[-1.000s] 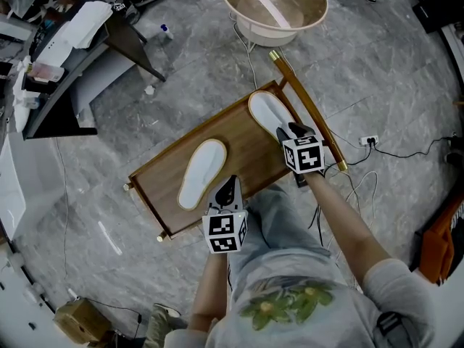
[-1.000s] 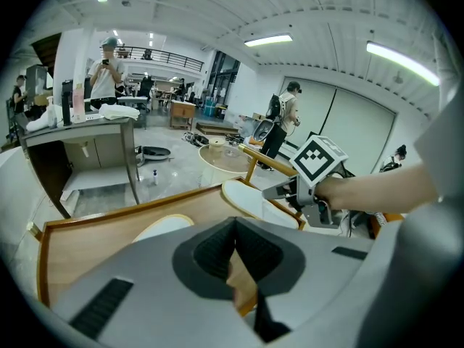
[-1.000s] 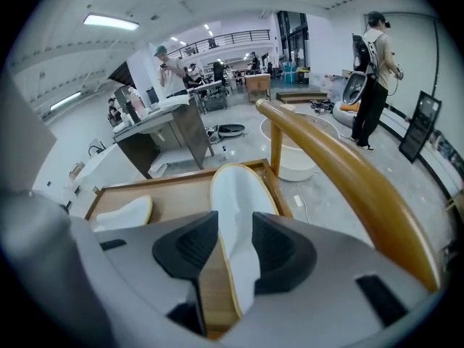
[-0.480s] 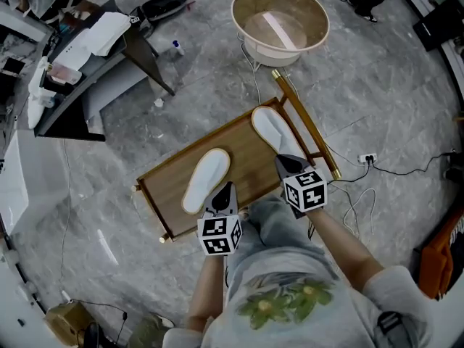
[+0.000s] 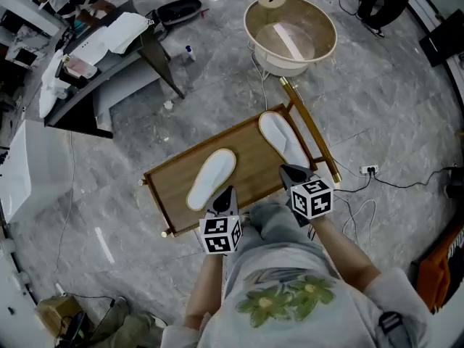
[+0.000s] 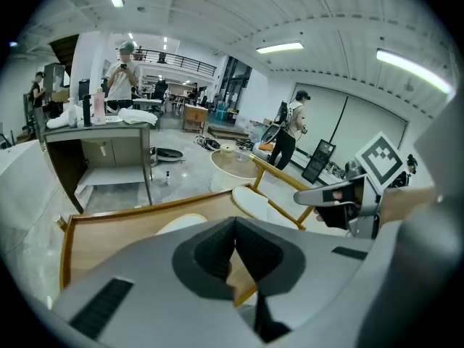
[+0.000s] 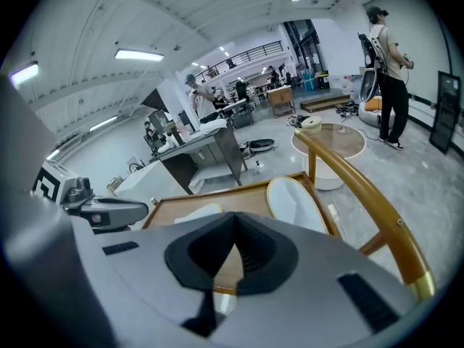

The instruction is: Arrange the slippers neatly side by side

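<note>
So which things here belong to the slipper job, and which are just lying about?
Job: left-hand slipper, right-hand slipper, wooden tray, left gripper, right gripper (both shut, empty).
Lying about: round basin, desk, power strip.

Beyond your wooden worktop (image 5: 250, 154), a round beige basin (image 5: 286, 65) stands on the grey marble floor (image 5: 377, 100). A cluttered grey desk (image 5: 119, 85) sits far left. A white power strip (image 5: 369, 170) lies to your right.

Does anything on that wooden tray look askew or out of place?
Yes: the left slipper lies midway along the wooden tray, the right slipper at its right end, well apart and tilted opposite ways, not side by side.
</note>
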